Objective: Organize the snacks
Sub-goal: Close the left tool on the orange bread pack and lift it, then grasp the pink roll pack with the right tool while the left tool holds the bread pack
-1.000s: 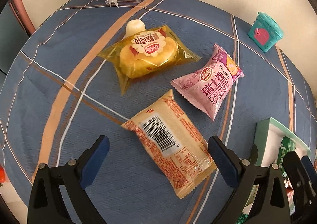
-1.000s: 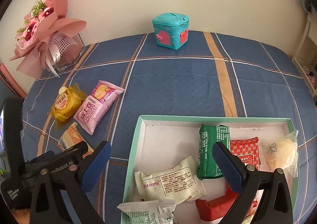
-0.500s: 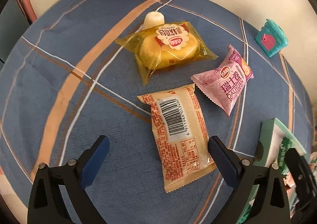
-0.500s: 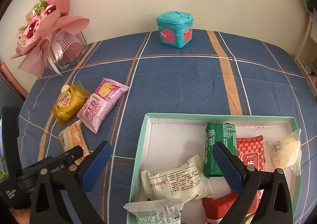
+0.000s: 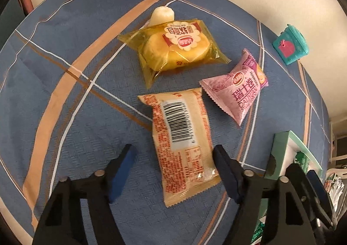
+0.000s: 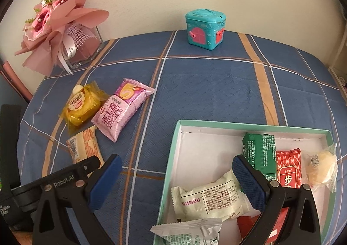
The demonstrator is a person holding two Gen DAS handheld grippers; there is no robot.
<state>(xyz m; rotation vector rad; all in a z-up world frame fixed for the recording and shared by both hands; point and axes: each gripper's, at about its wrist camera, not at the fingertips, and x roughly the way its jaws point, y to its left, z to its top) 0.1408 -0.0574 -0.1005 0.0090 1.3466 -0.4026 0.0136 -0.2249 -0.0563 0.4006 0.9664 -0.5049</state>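
Your left gripper (image 5: 174, 169) hangs low over the desk (image 5: 65, 97) with its fingers (image 5: 121, 166) apart, one on each side of the orange barcode packet (image 5: 182, 140), which lies flat between them; whether the pads touch it you cannot tell. Just beyond it lie the yellow cake packet (image 5: 175, 49) and the pink Swiss-roll packet (image 5: 236, 88) (both loose on the blue plaid cloth). Your right gripper (image 6: 176, 182) hovers with fingers (image 6: 249, 184) wide apart over the near left edge of the mint-green box (image 6: 171, 171), gripping nothing. Inside the box sit a green packet (image 6: 260, 151), a red packet (image 6: 288, 169) and a white packet (image 6: 212, 199).
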